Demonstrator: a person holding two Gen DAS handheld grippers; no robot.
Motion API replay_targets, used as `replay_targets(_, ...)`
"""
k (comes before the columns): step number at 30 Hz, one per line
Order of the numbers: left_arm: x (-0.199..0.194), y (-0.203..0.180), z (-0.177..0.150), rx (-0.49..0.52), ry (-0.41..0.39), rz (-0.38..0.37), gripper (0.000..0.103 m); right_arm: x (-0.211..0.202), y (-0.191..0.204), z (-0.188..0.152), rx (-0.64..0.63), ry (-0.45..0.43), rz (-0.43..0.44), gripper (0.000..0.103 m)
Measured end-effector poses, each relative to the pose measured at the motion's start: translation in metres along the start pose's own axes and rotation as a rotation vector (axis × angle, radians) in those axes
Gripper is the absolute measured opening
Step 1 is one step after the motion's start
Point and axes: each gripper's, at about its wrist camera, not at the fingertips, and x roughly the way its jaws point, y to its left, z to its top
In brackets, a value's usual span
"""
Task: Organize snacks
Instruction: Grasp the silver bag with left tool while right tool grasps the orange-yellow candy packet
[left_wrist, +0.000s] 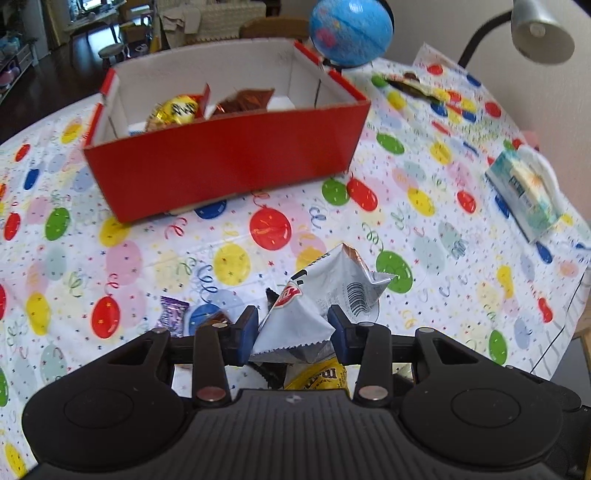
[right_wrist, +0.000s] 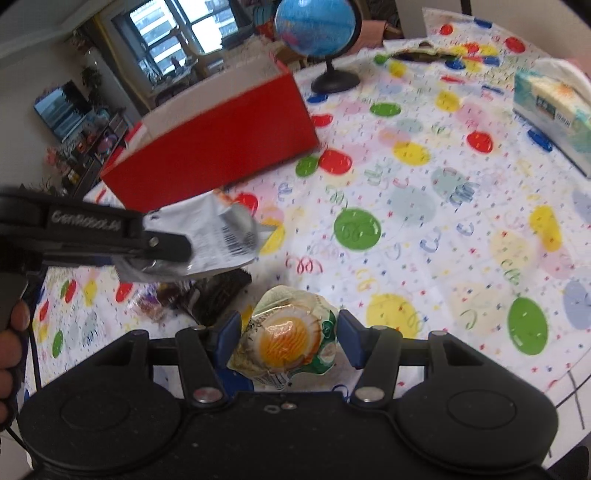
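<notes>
Left wrist view: the red cardboard box (left_wrist: 225, 162) is seen from its long red side with its white interior exposed. Only this view shows the contents: a gold-and-yellow wrapped snack (left_wrist: 177, 110) in the left compartment, a brown foil packet (left_wrist: 245, 100) in the compartment to its right behind a red divider, and a white end compartment on the right whose floor is hidden. Nearer the camera than the box, below the gripper, lie a purple wrapped candy (left_wrist: 173, 314) and a yellow M&M's bag (left_wrist: 317, 380). To the right of the box sit a tissue box (left_wrist: 524, 192) and a blue globe (left_wrist: 349, 31); a grey desk lamp (left_wrist: 541, 31) stands beyond the globe.

Right wrist view: the box (right_wrist: 210, 155) shows only its red outer walls; its interior is hidden. This view alone shows the left gripper from the side, a hand (right_wrist: 11, 347) on its handle, and the globe's black stand.

Fingers: the left gripper (left_wrist: 293, 326) has its jaws drawn in narrow and clamped on a silver-white snack bag (left_wrist: 325, 295), which is crumpled between the blue pads and raised off the balloon-print tablecloth (left_wrist: 443, 229), on the near side of the box. The right gripper (right_wrist: 288, 338) holds a round egg-print snack pack (right_wrist: 286, 338) at middling width, both blue pads touching its wrapper, likewise nearer the camera than the box and to its right.
</notes>
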Motion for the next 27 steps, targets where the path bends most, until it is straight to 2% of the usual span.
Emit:
replay_targets(15, -0.082, 0.027, 0.004, -0.061, -0.174, 0.012, 0.04, -0.058, 0.047, 0.034, -0.106, -0.172, 0.015, 0.056)
replay_targets(23, -0.114, 0.046, 0.016, -0.087, -0.263, 0.037, 0.036, -0.064, 0.074, 0.061, -0.178, -0.222, 0.039, 0.056)
replay_targets(27, -0.118, 0.053, 0.024, -0.099, -0.283, 0.045, 0.036, -0.058, 0.083, 0.076, -0.198, -0.233, 0.054, 0.056)
